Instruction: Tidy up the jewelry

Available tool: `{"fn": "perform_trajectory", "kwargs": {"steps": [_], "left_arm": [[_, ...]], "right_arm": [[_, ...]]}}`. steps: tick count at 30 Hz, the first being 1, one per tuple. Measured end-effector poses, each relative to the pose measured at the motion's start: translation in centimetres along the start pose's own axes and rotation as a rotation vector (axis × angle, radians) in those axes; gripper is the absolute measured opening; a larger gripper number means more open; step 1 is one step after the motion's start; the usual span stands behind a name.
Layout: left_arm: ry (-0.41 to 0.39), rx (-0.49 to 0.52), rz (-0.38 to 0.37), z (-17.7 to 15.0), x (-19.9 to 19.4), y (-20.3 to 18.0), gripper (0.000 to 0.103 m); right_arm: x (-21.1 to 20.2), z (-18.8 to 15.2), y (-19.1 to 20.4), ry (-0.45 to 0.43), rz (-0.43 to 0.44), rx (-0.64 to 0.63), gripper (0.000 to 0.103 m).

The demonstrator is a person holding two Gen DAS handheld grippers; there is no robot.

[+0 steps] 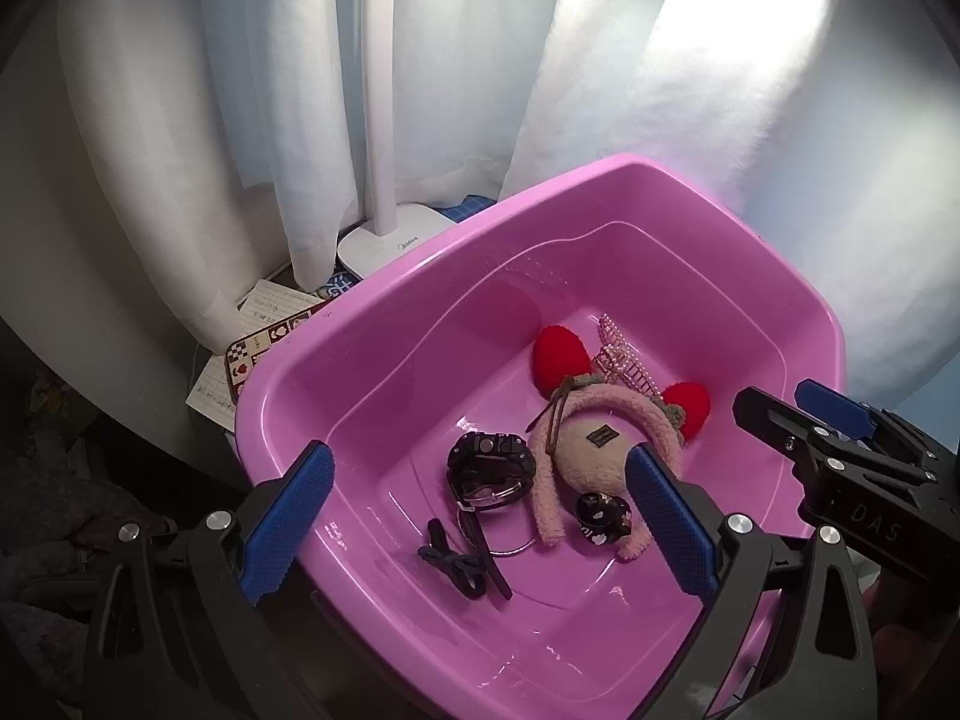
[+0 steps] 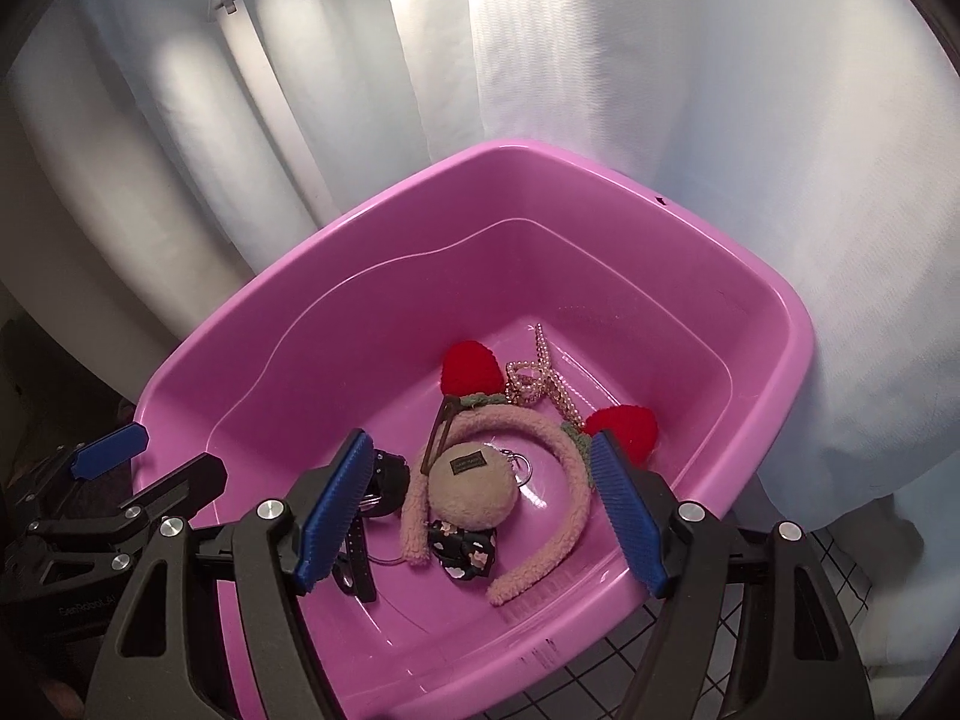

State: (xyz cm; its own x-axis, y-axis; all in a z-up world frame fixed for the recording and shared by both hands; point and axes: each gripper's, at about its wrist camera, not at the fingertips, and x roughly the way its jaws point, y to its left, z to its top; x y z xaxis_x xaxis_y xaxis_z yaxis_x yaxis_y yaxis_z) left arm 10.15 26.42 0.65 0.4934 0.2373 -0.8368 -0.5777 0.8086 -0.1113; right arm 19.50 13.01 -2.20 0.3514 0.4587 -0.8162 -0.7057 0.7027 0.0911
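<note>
A pink plastic basin (image 1: pixel 372 324) (image 2: pixel 252 312) holds the jewelry. In it lie a fuzzy pink headband with red heart ears (image 1: pixel 564 354) (image 2: pixel 570 462), a beige plush pouch (image 1: pixel 591 456) (image 2: pixel 474 489), a pearl hair clip (image 1: pixel 624 360) (image 2: pixel 540 378), a black watch (image 1: pixel 489 465) (image 2: pixel 384 480), a black floral scrunchie (image 1: pixel 600 516) (image 2: pixel 462 549), a dark bow hair tie (image 1: pixel 450 564) and a thin ring (image 1: pixel 510 546). My left gripper (image 1: pixel 480 528) is open and empty above the basin's near side. My right gripper (image 2: pixel 480 507) is open and empty above the pouch.
White curtains hang behind the basin. A white lamp base (image 1: pixel 390 240) and its post stand at the back left, with a patterned phone case (image 1: pixel 264 348) and papers beside it. A black-gridded cloth (image 2: pixel 690 654) lies under the basin's right side.
</note>
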Motion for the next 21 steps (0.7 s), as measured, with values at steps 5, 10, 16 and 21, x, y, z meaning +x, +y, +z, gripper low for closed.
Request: {"fn": "perform_trajectory", "kwargs": {"steps": [5,10,16,21], "left_arm": [[-0.003,-0.004,0.003,0.0,-0.28,0.17,0.096],[-0.001,-0.005,-0.003,-0.15,-0.46,0.17,0.096],[0.001,-0.003,-0.01,-0.22,-0.53,0.22,0.096],[-0.001,-0.008,-0.016,-0.24,-0.69,0.38,0.096]], "right_arm": [[-0.15,-0.1,0.08,-0.001,0.0,-0.003,0.072],[-0.3,-0.3,0.29,-0.002,-0.002,-0.008,0.072],[-0.51,-0.46,0.45,-0.004,-0.004,-0.01,0.072],[-0.61,-0.61,0.6,-0.003,-0.004,-0.012,0.072]]}}
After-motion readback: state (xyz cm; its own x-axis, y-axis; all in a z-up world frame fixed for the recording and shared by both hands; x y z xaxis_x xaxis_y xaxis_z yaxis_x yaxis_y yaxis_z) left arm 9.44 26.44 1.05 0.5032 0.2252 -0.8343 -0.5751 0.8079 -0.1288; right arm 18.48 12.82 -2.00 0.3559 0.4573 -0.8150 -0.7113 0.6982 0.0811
